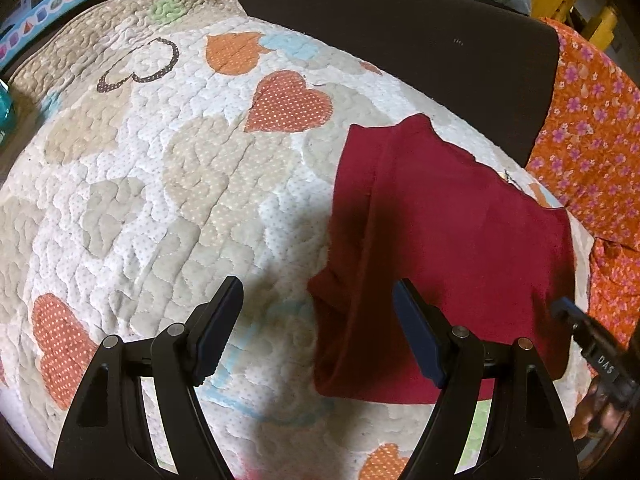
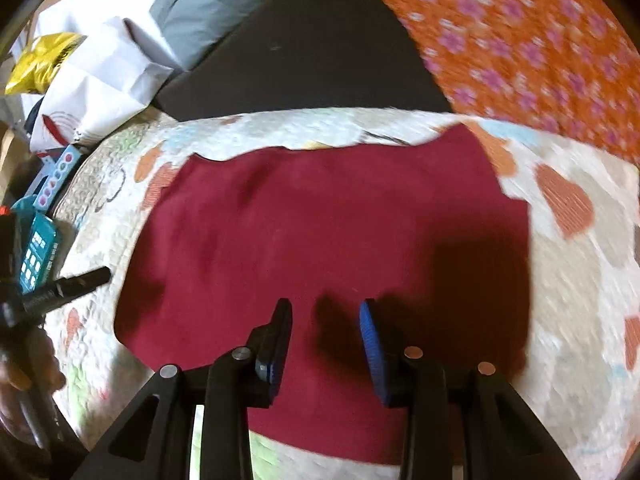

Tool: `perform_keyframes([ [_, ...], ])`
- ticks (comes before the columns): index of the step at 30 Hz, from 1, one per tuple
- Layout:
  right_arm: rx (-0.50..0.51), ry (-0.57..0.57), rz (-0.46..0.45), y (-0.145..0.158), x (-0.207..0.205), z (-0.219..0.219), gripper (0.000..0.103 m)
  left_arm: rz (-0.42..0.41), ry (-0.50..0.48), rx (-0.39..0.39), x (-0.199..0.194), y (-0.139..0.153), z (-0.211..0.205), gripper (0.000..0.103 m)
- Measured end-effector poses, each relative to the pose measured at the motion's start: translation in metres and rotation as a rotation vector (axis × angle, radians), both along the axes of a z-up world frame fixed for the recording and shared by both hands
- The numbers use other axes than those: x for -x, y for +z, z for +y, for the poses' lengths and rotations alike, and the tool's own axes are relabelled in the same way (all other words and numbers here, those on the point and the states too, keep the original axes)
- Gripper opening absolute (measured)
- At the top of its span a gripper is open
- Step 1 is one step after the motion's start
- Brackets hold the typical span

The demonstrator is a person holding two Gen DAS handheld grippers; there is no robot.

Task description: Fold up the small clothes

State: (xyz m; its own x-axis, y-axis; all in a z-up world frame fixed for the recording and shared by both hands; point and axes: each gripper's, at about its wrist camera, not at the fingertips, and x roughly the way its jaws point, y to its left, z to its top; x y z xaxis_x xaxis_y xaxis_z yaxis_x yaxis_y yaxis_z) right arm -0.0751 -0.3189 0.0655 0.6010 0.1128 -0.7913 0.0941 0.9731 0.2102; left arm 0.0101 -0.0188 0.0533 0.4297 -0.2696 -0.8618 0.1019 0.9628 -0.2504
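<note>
one smooth maroon garment lies flat on bumpy quilted cloth.

A quilted cover with heart patches lies beside an orange floral cloth. Behind them sit a grey pillow, white paper bags and a blue printed box.

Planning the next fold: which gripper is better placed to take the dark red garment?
Right. The right gripper hovers open over the dark red garment; the left gripper sits mostly over the quilt.

Maroon garment; heart-patterned quilt — orange, purple-flowered cloth.
</note>
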Motion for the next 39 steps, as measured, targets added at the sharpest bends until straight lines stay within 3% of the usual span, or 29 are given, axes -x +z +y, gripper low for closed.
perform_keyframes([
  [4,0.003,0.036,-0.014,0.002,-0.012,0.018,0.034,-0.023,-0.009,-0.043,0.0,-0.002,-0.004,0.078],
  [16,-0.014,0.068,-0.008,-0.006,-0.026,0.03,0.038,-0.017,-0.002,-0.049,-0.014,-0.014,-0.01,0.078],
  [21,-0.038,0.064,-0.011,-0.011,-0.04,0.03,0.038,-0.019,0.001,0.001,-0.024,-0.018,-0.01,0.078],
  [27,-0.178,0.094,-0.048,-0.005,-0.071,0.045,0.039,0.033,0.006,0.077,-0.037,-0.029,-0.011,0.078],
  [30,-0.234,0.113,-0.061,0.0,-0.098,0.059,0.047,0.057,0.001,0.091,-0.036,-0.038,-0.014,0.079],
  [35,-0.217,0.14,-0.018,0.0,-0.144,0.094,0.048,0.04,0.035,0.146,-0.032,-0.048,-0.013,0.085],
  [39,-0.227,0.174,0.068,-0.009,-0.172,0.126,0.059,-0.004,0.043,0.158,-0.024,-0.049,-0.014,0.085],
])
